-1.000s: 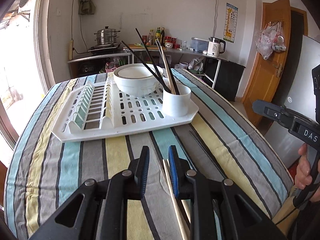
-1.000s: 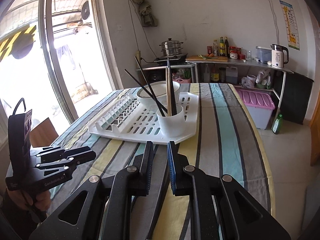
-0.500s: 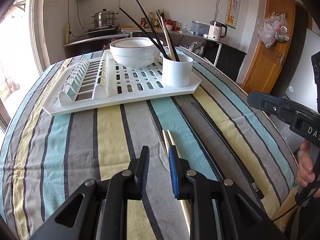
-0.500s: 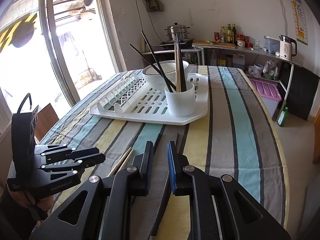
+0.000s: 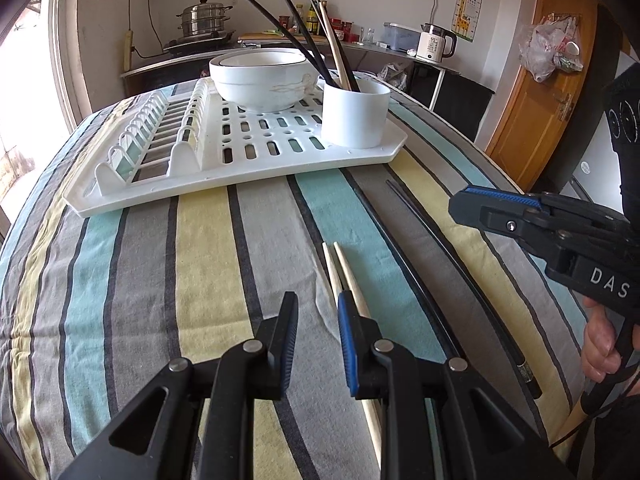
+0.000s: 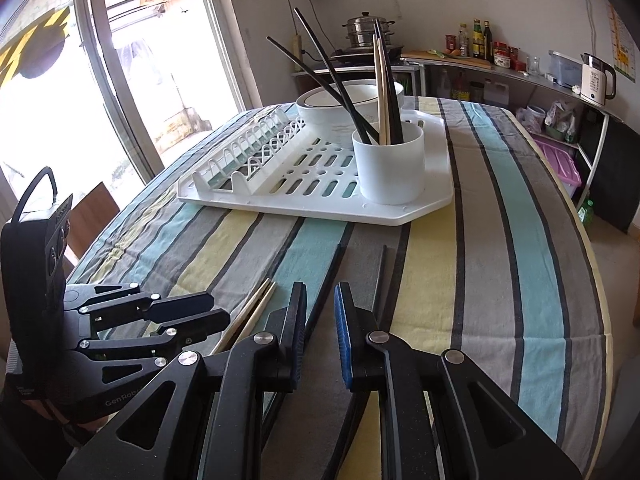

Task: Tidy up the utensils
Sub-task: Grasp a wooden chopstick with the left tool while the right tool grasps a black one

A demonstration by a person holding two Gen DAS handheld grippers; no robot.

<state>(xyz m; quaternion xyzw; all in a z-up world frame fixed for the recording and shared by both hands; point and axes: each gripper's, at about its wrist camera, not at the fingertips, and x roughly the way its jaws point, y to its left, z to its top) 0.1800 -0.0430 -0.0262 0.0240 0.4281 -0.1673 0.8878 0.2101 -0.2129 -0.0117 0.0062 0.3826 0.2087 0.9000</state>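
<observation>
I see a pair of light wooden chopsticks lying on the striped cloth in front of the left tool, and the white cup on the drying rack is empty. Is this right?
Not quite. The white cup is not empty: the right wrist view shows black and light chopsticks standing in it. The rest holds: the wooden chopsticks lie on the striped cloth before the left tool, and the cup stands on the drying rack.

Home kitchen, steamer pot on stove, kettle, probably sauce bottles
</observation>
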